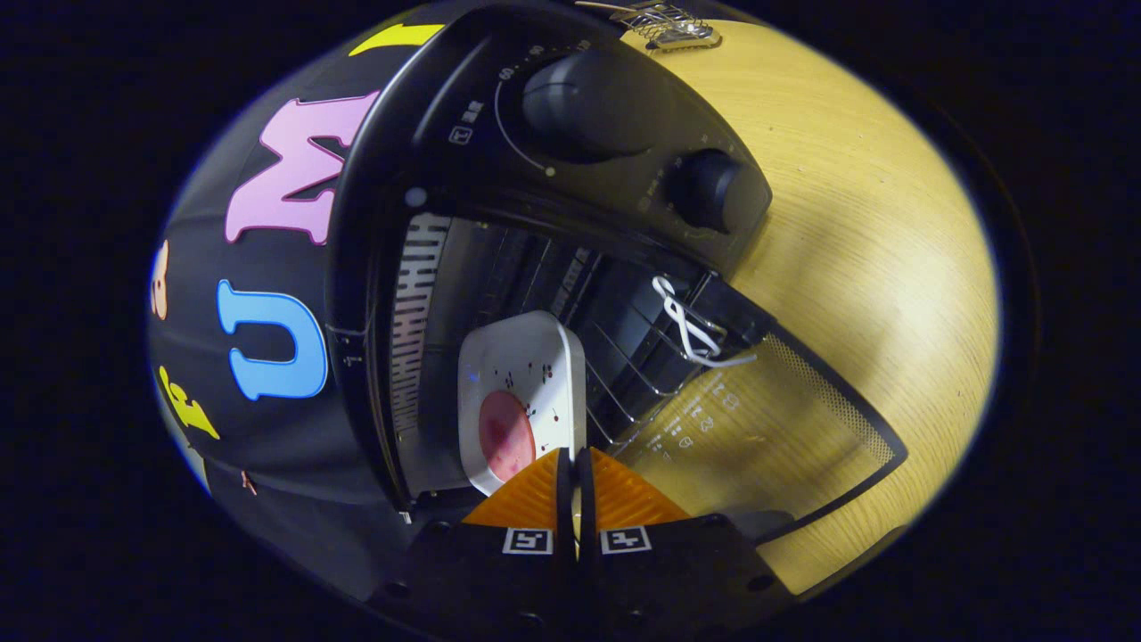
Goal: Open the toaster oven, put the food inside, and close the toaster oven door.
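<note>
The gripper (pixel 571 464) pinches the edge of the white plate (pixel 521 374) of food (pixel 505 435), carrying it just ahead onto the open toaster oven's (pixel 570 125) rack (pixel 624 357).

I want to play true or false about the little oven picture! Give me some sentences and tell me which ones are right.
1. The toaster oven door is open. True.
2. The plate sits out on the wooden table. False: it rests in the oven's opening, partly inside.
3. The gripper fingers are spread wide apart. False: they are closed together on the plate's rim.
4. A round pink slice of food lies on the plate. True.
5. The oven has two knobs. True.
</note>
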